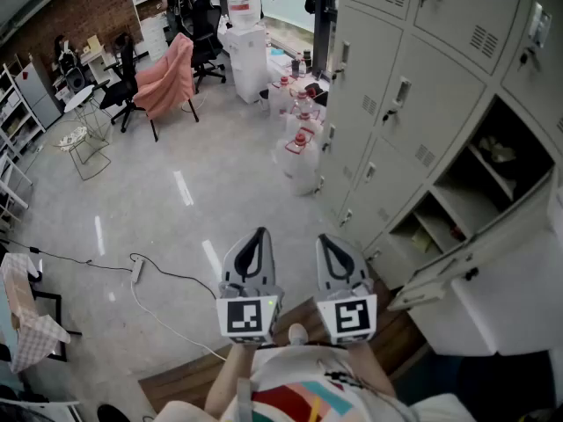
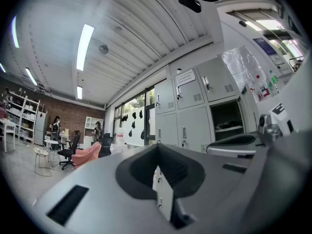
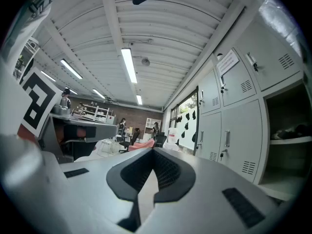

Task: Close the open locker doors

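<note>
A bank of grey lockers [image 1: 400,95] runs along the right in the head view. One door [image 1: 493,275] stands swung out at the lower right, with open compartments [image 1: 497,161] and shelves behind it. In the left gripper view an open compartment [image 2: 225,121] shows among closed doors; in the right gripper view another open compartment [image 3: 287,130] lies at the right edge. My left gripper [image 1: 260,234] and right gripper [image 1: 322,238] are held side by side, low in the head view and well short of the lockers. The left gripper [image 2: 157,150] and right gripper [image 3: 153,152] are both shut, with nothing in them.
Several water jugs [image 1: 299,152] stand on the floor at the lockers' far end, by a white dispenser [image 1: 246,51]. A pink-draped chair [image 1: 167,77] and office chairs stand further back. A cable with a power strip [image 1: 138,269] crosses the grey floor on the left. People are at the far wall.
</note>
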Demonstrator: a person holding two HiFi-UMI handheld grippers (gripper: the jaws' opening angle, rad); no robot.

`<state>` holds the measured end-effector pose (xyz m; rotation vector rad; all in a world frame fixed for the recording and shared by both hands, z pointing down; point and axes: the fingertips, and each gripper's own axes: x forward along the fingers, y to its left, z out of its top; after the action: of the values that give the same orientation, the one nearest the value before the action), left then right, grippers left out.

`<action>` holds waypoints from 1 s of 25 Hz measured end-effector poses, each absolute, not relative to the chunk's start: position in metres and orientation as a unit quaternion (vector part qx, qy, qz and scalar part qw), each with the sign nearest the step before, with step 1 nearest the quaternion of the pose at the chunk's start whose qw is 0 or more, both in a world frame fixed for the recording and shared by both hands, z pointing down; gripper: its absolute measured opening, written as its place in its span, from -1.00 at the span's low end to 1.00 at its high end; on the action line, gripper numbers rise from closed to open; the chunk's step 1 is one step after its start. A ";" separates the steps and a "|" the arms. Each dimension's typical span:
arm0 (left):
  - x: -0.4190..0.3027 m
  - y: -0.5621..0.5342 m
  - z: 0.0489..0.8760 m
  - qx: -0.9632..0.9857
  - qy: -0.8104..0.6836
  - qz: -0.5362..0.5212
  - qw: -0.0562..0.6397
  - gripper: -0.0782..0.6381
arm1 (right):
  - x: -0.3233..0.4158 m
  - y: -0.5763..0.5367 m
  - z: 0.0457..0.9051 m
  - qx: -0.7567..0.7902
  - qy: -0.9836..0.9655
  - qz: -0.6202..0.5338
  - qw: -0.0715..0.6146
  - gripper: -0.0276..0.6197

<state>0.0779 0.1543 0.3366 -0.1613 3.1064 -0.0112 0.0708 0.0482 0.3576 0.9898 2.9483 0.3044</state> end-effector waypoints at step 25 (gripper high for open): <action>0.061 0.204 0.341 0.032 0.999 0.030 0.012 -0.76 | 0.032 0.080 0.356 0.385 0.922 0.035 0.025 -0.90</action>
<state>0.0615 0.2042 0.3412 0.0987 3.1151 0.0934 0.0324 0.0802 0.3558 1.1896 2.8523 0.1079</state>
